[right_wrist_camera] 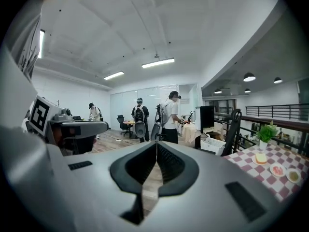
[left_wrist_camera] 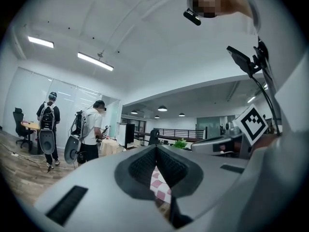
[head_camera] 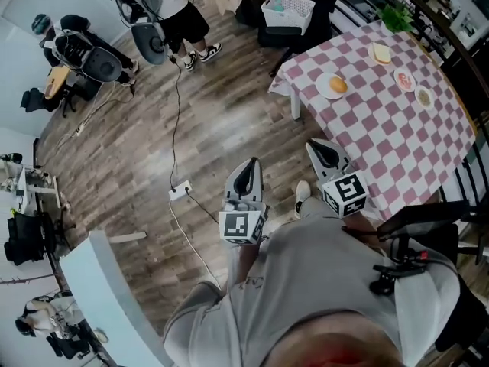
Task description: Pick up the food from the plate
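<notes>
A table with a pink-and-white checked cloth stands at the upper right of the head view. On it a white plate holds a round bun. Farther back lie a slice of toast and two small plates of food. Both grippers are held over the wooden floor, short of the table's near corner. My left gripper is shut and holds nothing. My right gripper, also shut and holding nothing, is nearer the table. The right gripper view shows the toast and the small plates at far right.
A white basket sits on a chair beyond the table. A cable and power strip cross the floor to my left. People with backpacks stand farther back, with office chairs nearby. A dark railing runs behind the table.
</notes>
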